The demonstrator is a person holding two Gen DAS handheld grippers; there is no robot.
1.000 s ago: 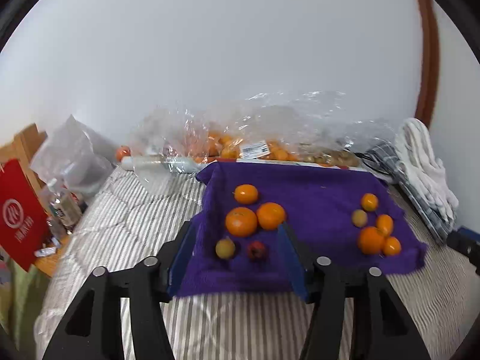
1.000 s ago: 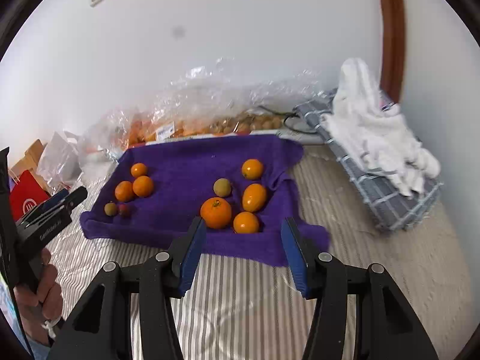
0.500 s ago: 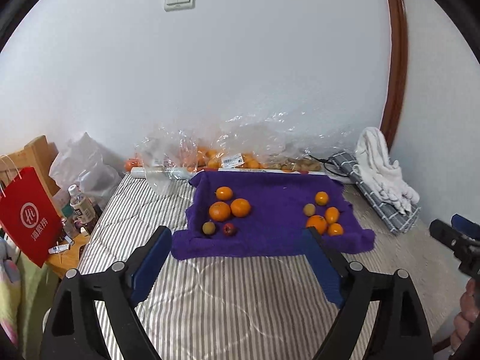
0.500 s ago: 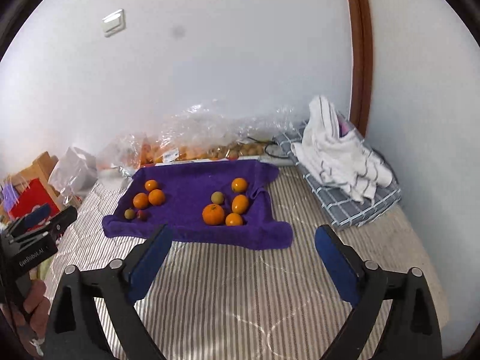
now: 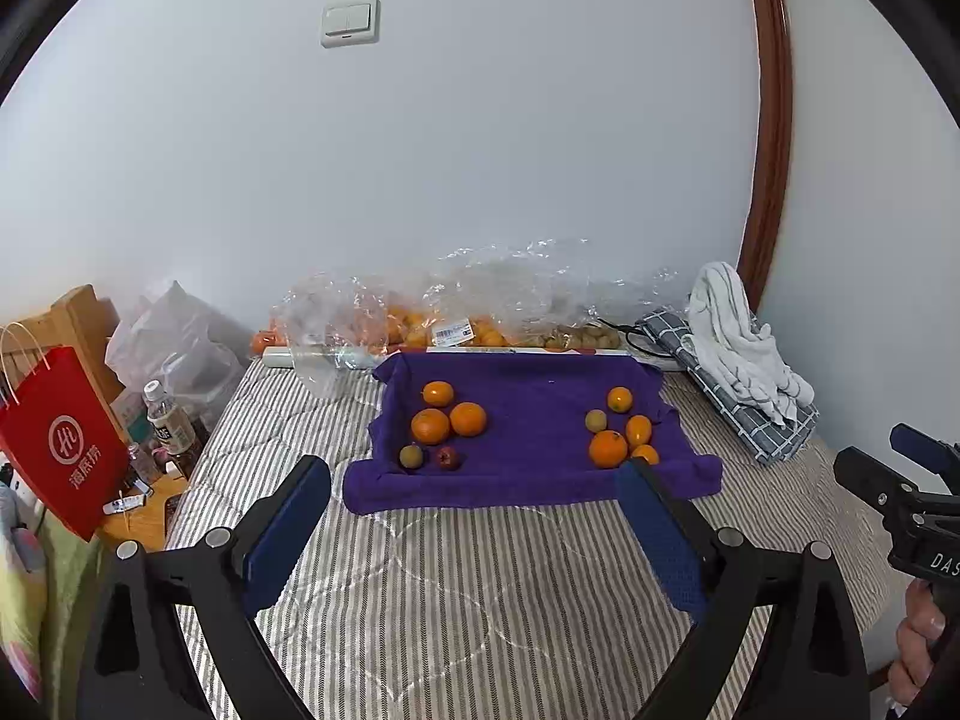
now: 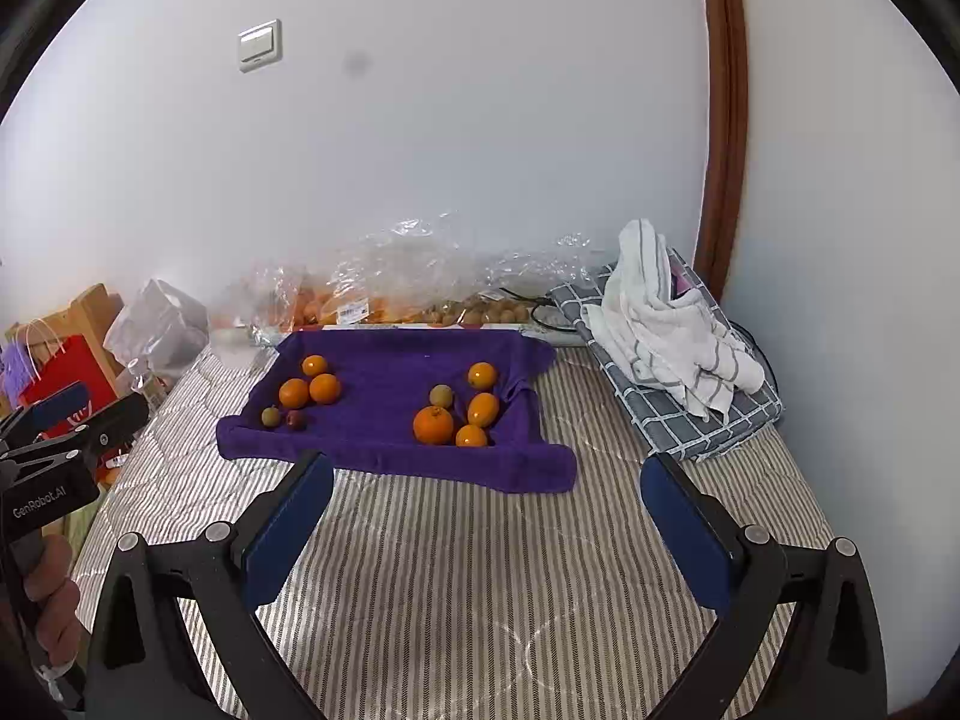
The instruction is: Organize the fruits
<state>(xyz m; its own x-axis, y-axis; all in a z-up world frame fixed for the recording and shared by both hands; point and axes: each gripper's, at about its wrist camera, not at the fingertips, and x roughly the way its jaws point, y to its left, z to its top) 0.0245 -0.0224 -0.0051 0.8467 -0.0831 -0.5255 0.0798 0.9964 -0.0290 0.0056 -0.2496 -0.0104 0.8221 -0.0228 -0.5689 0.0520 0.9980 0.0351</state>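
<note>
A purple cloth [image 5: 528, 420] [image 6: 384, 402] lies on the striped bed. On its left stand three oranges [image 5: 430, 425] [image 6: 294, 392], a small green fruit [image 5: 411, 455] and a small red fruit [image 5: 447, 457]. On its right lies a group of oranges [image 5: 607, 448] [image 6: 433, 425] with one green fruit [image 5: 596, 420] [image 6: 441, 395]. My left gripper [image 5: 474, 498] is open and empty, held back above the bed in front of the cloth. My right gripper [image 6: 486, 492] is open and empty, also short of the cloth.
Clear plastic bags [image 5: 480, 306] with more fruit lie along the wall. A white towel [image 5: 738, 336] [image 6: 666, 324] sits on a checked cloth at the right. A red paper bag [image 5: 60, 438], a bottle [image 5: 168, 420] and a plastic bag stand at the left bed edge.
Both grippers have pulled back and up away from the cloth, and both have opened wider. The fruits have not moved.
</note>
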